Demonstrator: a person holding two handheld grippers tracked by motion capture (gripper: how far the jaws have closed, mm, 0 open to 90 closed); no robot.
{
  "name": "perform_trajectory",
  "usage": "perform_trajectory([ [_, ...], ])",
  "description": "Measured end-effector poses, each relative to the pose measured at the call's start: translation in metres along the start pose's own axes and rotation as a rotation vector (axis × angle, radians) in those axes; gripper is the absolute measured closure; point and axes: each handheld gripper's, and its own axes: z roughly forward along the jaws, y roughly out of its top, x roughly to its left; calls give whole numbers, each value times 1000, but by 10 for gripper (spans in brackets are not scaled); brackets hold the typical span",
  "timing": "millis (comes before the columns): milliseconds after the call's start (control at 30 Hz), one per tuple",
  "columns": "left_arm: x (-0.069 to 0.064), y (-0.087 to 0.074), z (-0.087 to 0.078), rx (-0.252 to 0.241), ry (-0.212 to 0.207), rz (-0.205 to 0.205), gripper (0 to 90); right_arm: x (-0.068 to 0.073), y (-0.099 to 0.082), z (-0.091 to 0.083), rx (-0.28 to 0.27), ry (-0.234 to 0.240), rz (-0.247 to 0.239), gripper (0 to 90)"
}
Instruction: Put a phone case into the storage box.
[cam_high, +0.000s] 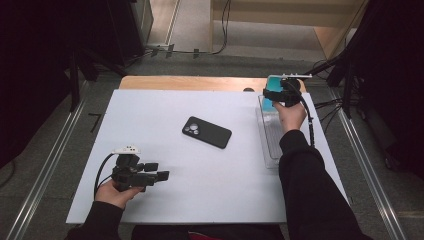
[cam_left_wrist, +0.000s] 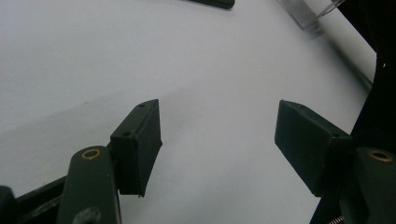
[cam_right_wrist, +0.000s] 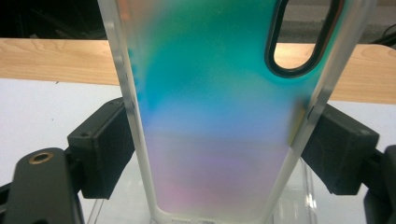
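Right gripper view: the right gripper (cam_right_wrist: 219, 154) has its two black pads pressed against the long side edges of a translucent phone case (cam_right_wrist: 219, 116), teal at the top fading to pink at the bottom, camera cutout at upper right; jaws stand wide, clamped across the case's width. Case is held upright over a clear plastic tray (cam_high: 269, 137) at the far right of the white table (cam_high: 150, 115), its lower end within the tray; whether it touches the tray floor cannot be told. High view: black phone (cam_high: 206, 132) lies flat, camera side up, mid-table, well apart from both grippers. Left gripper (cam_high: 156, 171) rests near the front left edge, jaws wide apart, nothing between them, white surface visible in the gap.
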Motion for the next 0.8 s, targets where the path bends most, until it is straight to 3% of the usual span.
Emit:
perform_trajectory([
  [367,0,0,0,3,0,1,312,7,-1,4,14,-36,-67,122],
  [600,0,0,0,2,2,0,312,3,2,3,29,20,-50,62],
  [667,0,0,0,1,3,-1,313,3,3,2,38,19,-47,9],
  [800,1,0,0,1,2,-5,312,3,6,-4,49,25,-31,7],
])
